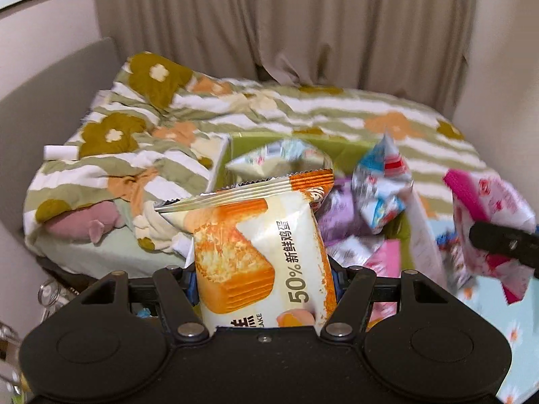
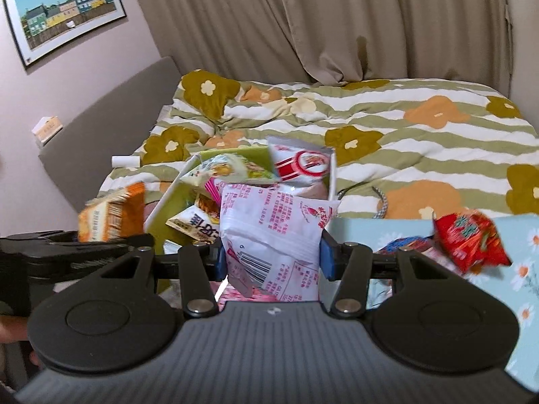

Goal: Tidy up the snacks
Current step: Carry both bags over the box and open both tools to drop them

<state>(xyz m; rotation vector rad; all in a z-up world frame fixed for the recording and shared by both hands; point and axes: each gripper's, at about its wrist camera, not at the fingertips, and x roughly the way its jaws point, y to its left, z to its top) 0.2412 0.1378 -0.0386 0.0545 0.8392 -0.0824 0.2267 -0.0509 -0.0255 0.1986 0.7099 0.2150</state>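
My left gripper (image 1: 262, 279) is shut on an orange-and-white cake packet (image 1: 256, 235), held upright between its blue pads. Beyond it a green box (image 1: 256, 144) with white walls lies on the bed, filled with several snack bags. My right gripper (image 2: 271, 259) is shut on a pink-and-white snack packet (image 2: 273, 219) just in front of the same box (image 2: 175, 198). In the right wrist view the left gripper (image 2: 84, 249) with its orange packet (image 2: 111, 212) is at the left. In the left wrist view the right gripper (image 1: 502, 242) and its pink packet (image 1: 488, 208) are at the right.
A red snack bag (image 2: 471, 235) and other packets lie on a light blue floral cloth (image 2: 370, 232) at the right. A green-striped flowered quilt (image 2: 404, 128) covers the bed. A grey headboard (image 2: 101, 128) stands at the left, beige curtains (image 2: 337, 23) behind. A pink plush (image 1: 84, 222) lies at the bed's edge.
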